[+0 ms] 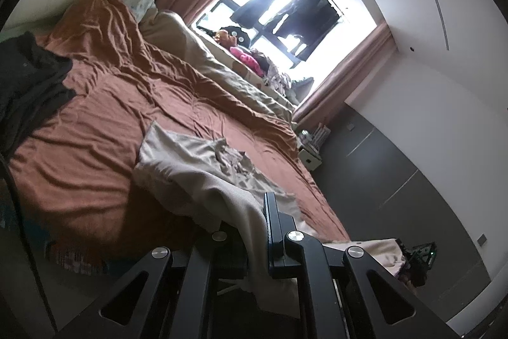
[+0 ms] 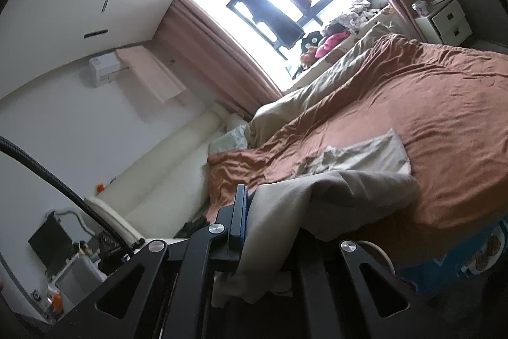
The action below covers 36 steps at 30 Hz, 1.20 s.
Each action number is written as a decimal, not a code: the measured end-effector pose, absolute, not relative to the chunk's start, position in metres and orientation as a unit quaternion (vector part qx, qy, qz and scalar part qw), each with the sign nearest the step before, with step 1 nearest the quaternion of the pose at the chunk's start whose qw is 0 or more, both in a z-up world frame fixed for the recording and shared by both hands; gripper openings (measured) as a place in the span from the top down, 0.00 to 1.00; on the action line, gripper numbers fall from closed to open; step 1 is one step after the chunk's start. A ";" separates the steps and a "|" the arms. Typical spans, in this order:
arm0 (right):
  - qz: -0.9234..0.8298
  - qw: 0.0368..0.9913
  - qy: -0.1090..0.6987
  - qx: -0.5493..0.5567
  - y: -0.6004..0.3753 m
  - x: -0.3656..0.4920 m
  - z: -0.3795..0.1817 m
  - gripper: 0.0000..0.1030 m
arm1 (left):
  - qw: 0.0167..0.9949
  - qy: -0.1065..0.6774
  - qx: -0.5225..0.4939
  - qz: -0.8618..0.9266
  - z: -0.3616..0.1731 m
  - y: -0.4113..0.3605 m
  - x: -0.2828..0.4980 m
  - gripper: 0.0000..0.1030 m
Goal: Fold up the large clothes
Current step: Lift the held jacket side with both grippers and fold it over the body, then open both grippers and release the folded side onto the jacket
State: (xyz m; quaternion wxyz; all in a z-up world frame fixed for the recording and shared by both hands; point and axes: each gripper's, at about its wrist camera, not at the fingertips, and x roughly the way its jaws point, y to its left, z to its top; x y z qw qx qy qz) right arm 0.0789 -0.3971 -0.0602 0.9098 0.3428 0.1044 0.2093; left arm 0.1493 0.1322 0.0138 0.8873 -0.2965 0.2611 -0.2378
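Your jaws on both the left gripper (image 1: 258,239) and the right gripper (image 2: 254,231) are clenched on the near edge of the pale beige fabric garment (image 2: 358,161). It stretches away from you across the rust-brown bed cover (image 1: 95,123), both hands equally near.

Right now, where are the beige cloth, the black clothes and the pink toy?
beige cloth (image 2: 365,180): right wrist view, raised fold.
black clothes (image 1: 28,78): left wrist view, middle of pile.
pink toy (image 1: 246,57): left wrist view, its body.

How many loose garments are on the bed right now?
2: the beige garment near the foot, held by both tools; a dark garment near the headboard side edge. Others may be hidden.
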 end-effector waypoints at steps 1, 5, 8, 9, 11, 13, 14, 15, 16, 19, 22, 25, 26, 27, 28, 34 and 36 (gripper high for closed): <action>0.206 0.911 0.101 0.343 -0.398 0.086 -0.057 0.97 | 0.888 0.259 -0.297 -0.237 0.016 0.131 0.156 0.92; 0.194 0.917 0.090 0.338 -0.399 0.119 -0.045 0.97 | 0.897 0.241 -0.292 -0.230 0.032 0.126 0.188 0.92; 0.177 0.925 0.093 0.323 -0.396 0.155 -0.036 0.97 | 0.901 0.238 -0.285 -0.224 0.040 0.122 0.222 0.92; 0.173 0.927 0.096 0.319 -0.395 0.165 -0.034 0.97 | 0.902 0.239 -0.282 -0.222 0.042 0.121 0.233 0.92; 0.167 0.929 0.099 0.314 -0.392 0.186 -0.031 0.97 | 0.903 0.242 -0.280 -0.218 0.044 0.119 0.252 0.92; 0.159 0.931 0.102 0.312 -0.389 0.211 -0.027 0.97 | 0.905 0.244 -0.275 -0.213 0.045 0.117 0.276 0.92; 0.153 0.932 0.105 0.310 -0.387 0.221 -0.025 0.97 | 0.906 0.245 -0.274 -0.210 0.045 0.116 0.284 0.92; 0.149 0.933 0.108 0.308 -0.385 0.230 -0.025 0.97 | 0.906 0.246 -0.274 -0.207 0.044 0.115 0.298 0.92; 0.144 0.934 0.112 0.306 -0.383 0.239 -0.024 0.97 | 0.907 0.248 -0.272 -0.204 0.043 0.115 0.307 0.92; 0.127 0.935 0.129 0.305 -0.375 0.267 -0.023 0.97 | 0.907 0.257 -0.269 -0.198 0.035 0.114 0.338 0.92; 0.114 0.934 0.147 0.306 -0.365 0.292 -0.027 0.97 | 0.907 0.275 -0.256 -0.188 0.023 0.110 0.369 0.92; 0.103 0.930 0.164 0.312 -0.358 0.315 -0.033 0.97 | 0.905 0.290 -0.252 -0.181 0.006 0.106 0.398 0.92; 0.100 0.929 0.168 0.314 -0.357 0.319 -0.031 0.97 | 0.904 0.296 -0.252 -0.180 -0.001 0.105 0.408 0.92; 0.095 0.927 0.177 0.315 -0.353 0.328 -0.036 0.97 | 0.902 0.301 -0.252 -0.178 -0.007 0.104 0.417 0.92; 0.091 0.926 0.184 0.317 -0.352 0.333 -0.037 0.97 | 0.901 0.306 -0.251 -0.177 -0.013 0.103 0.424 0.92; 0.063 0.909 0.244 0.333 -0.344 0.364 -0.050 0.97 | 0.890 0.351 -0.246 -0.158 -0.058 0.096 0.473 0.92; 0.052 0.905 0.262 0.332 -0.338 0.376 -0.052 0.97 | 0.887 0.366 -0.241 -0.146 -0.074 0.095 0.490 0.92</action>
